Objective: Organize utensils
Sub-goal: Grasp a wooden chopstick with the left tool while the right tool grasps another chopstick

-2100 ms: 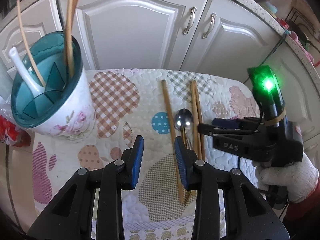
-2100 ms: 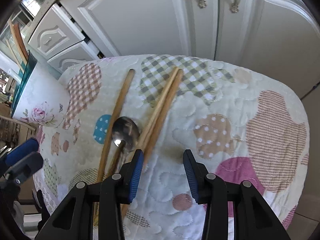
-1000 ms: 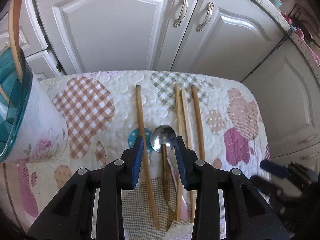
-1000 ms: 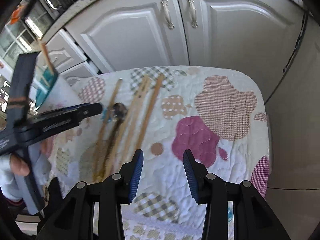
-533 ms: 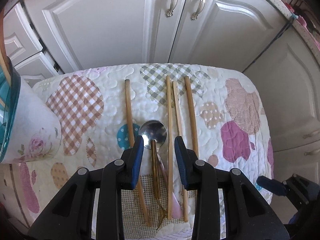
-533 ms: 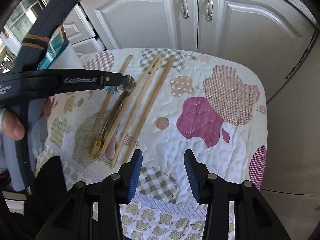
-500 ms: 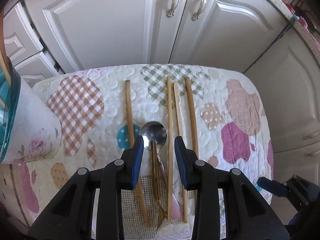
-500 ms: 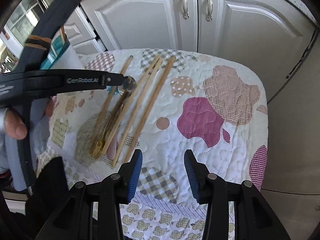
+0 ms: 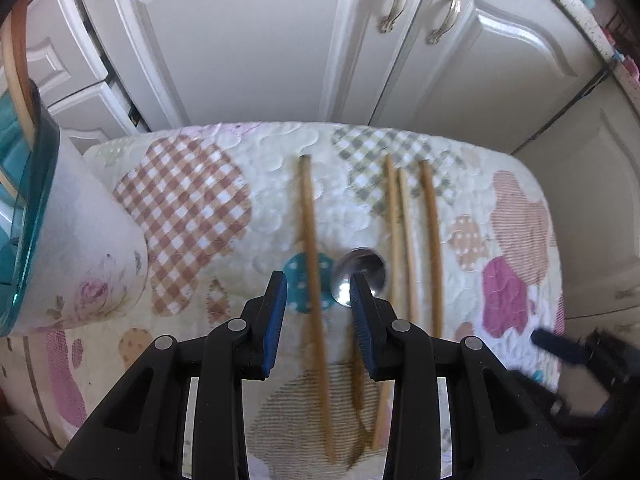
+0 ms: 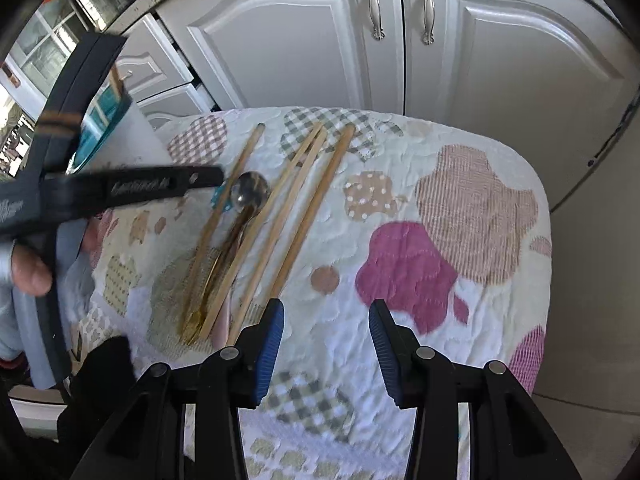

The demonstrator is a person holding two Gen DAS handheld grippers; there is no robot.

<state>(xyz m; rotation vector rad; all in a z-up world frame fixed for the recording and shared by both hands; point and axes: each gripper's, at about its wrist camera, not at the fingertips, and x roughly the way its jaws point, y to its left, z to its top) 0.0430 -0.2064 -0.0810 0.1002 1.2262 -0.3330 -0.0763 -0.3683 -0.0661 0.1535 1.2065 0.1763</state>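
- Left gripper (image 9: 318, 316) hangs right above the quilt (image 9: 192, 200), jaws parted to a medium gap with nothing between the pads, though one chopstick (image 9: 310, 240) lines up in that gap.
- The spoon (image 9: 360, 276) lies just right of that chopstick, bowl pointing away and half hidden behind the gripper's right pad; its handle runs back under the gripper.
- Right of the spoon, three more chopsticks (image 9: 412, 240) lie almost parallel, the inner two close together.
- Right gripper (image 10: 326, 344) sits near the quilt's front edge, well right of the spoon, jaws spread wide and empty.
- Judging by the line-up, the step in hand is a pick of the lone chopstick or the spoon. Best to settle on one, centre it between the pads, and come straight down so the neighbour isn't nudged.
- A thin stick on soft quilting may sink or roll, so press in slightly and close gently.
- The cup (image 9: 68, 248) stands far left of the spoon, chopsticks already standing in it; that looks like the destination.
- Beyond the quilt: white cabinets (image 9: 256, 40).
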